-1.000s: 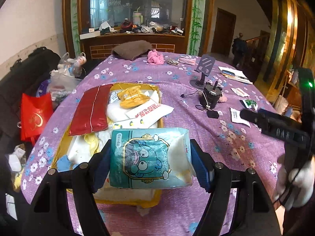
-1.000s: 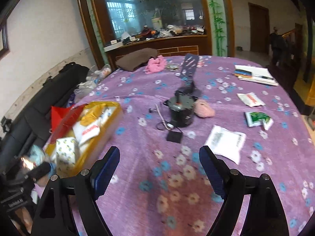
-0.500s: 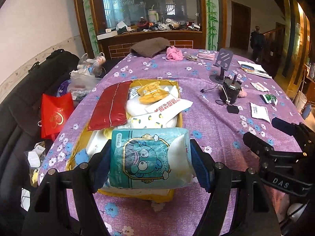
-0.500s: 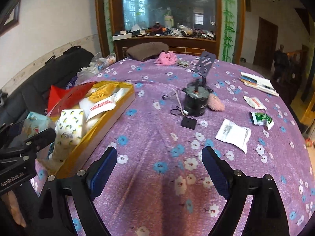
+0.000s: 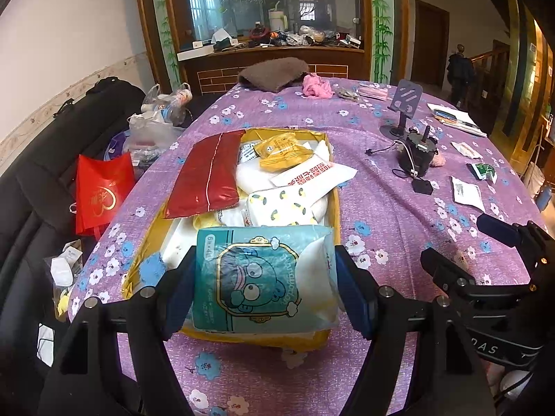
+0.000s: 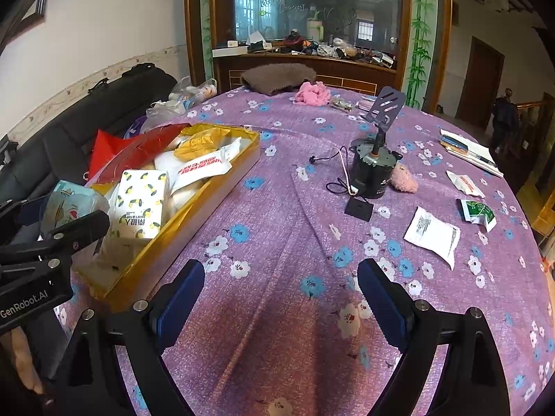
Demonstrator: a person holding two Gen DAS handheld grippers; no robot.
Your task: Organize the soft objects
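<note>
Left wrist view: my left gripper (image 5: 265, 284) clamps the teal pack (image 5: 263, 277) just above the near end of the gold box (image 5: 335, 208), which already holds a red pouch (image 5: 208, 173), a lemon pack (image 5: 284, 204) and other soft packets. My right gripper (image 6: 277, 298) has just been opening and stands wide with nothing between its jaws. Left to sort, I judge: the white sachet (image 6: 433, 234), green packet (image 6: 478, 211) and pink fluff (image 6: 404, 178) on the cloth (image 6: 277, 208).
</note>
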